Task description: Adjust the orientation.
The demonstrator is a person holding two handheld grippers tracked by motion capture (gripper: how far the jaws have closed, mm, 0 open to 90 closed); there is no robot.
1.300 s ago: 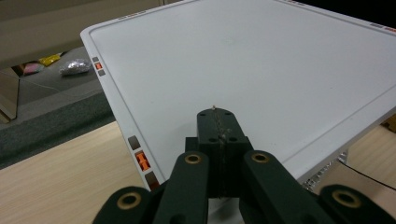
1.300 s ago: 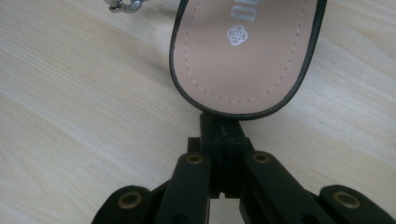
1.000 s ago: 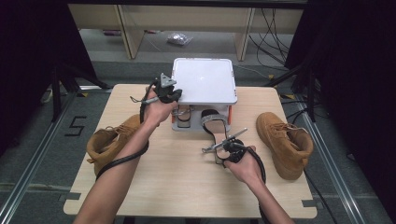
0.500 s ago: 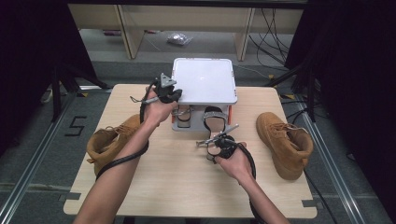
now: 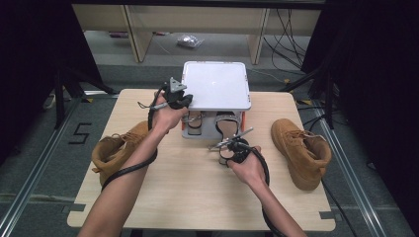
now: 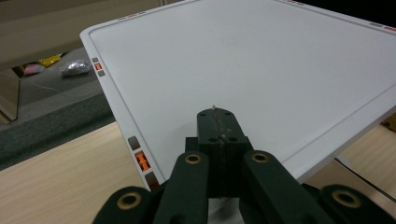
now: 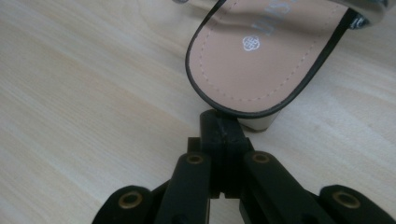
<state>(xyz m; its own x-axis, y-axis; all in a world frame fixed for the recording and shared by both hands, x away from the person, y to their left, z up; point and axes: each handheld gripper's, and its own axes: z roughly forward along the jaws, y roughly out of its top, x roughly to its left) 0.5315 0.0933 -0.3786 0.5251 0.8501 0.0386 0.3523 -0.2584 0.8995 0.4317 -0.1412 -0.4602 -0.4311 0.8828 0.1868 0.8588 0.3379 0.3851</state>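
My left gripper (image 5: 174,97) is up at the near left corner of the white shelf top (image 5: 216,85), jaws pressed together with nothing between them. In the left gripper view the closed tips (image 6: 218,122) sit over that flat white panel (image 6: 261,65), close to its edge with the little orange marks.

My right gripper (image 5: 231,145) is low over the wooden table (image 5: 192,182), just near of the rack, and its jaws are together as well, empty. In the right gripper view the closed tips (image 7: 223,125) sit right at the heel end of a sandal (image 7: 266,51), tan insole with a black rim, touching or just short of it; I can't tell which. The sandal's heel rests on the table (image 7: 84,93).

From above, that sandal (image 5: 226,127) lies under the right side of the white top, its heel end poking out toward me. A second sandal (image 5: 195,120) sits beside it to the left, tucked further under the shelf.

One tan boot (image 5: 302,152) lies on the right side of the table, well apart from my right hand (image 5: 249,168). The other tan boot (image 5: 118,150) is at the left edge, partly behind my left forearm (image 5: 133,173). Black cables trail from both grippers back along my arms.
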